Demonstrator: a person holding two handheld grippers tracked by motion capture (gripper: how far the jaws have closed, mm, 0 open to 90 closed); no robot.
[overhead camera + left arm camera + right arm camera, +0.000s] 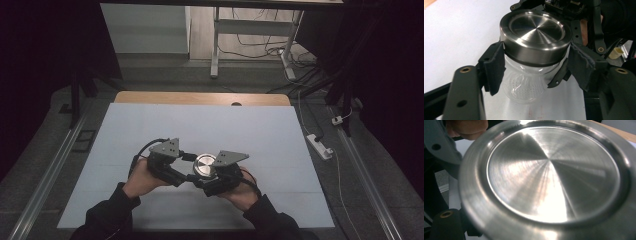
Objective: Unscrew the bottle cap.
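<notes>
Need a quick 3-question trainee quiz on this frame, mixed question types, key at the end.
1. True or false: the steel lid sits on top of the glass jar.
2. In the left gripper view, where do the left gripper jaws stand? A) one on each side of the jar, just under the lid B) flat on the white table top away from the jar C) above the lid
3. In the high view, what lies between the left gripper and the right gripper?

Key: 1 true. 2 A. 3 the jar with its steel lid.
</notes>
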